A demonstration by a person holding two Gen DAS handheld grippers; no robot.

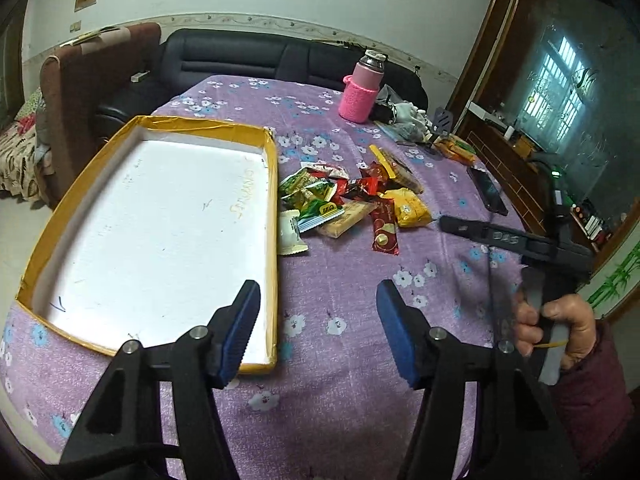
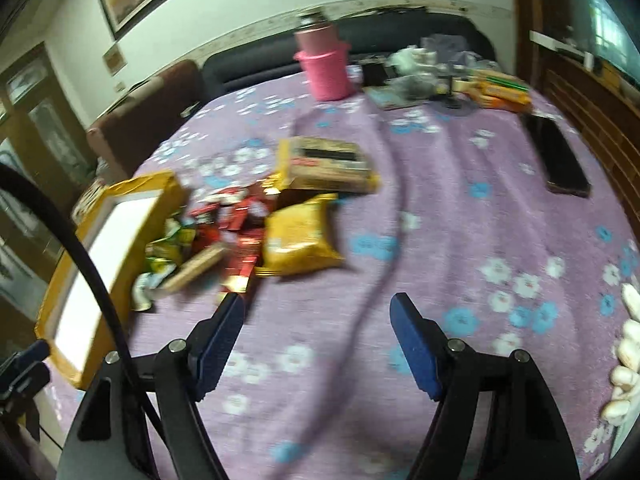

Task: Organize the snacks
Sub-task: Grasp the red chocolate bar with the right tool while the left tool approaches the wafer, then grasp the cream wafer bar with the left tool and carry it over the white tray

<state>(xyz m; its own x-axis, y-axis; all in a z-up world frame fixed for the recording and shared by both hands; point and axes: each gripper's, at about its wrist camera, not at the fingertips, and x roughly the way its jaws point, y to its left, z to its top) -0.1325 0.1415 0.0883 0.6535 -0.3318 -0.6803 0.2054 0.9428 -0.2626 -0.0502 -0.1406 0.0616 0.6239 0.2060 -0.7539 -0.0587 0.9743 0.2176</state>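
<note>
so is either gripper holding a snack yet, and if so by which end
Neither. The left gripper and right gripper both stand open over bare tablecloth, nothing between their pads. The snacks lie in a pile beside the tray.

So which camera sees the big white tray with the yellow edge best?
The left wrist view. The tray shows almost whole there, sharp, with its white bottom bare. In the right wrist view the tray is blurred, pushed to the left edge, and a black cable crosses in front of it.
</note>
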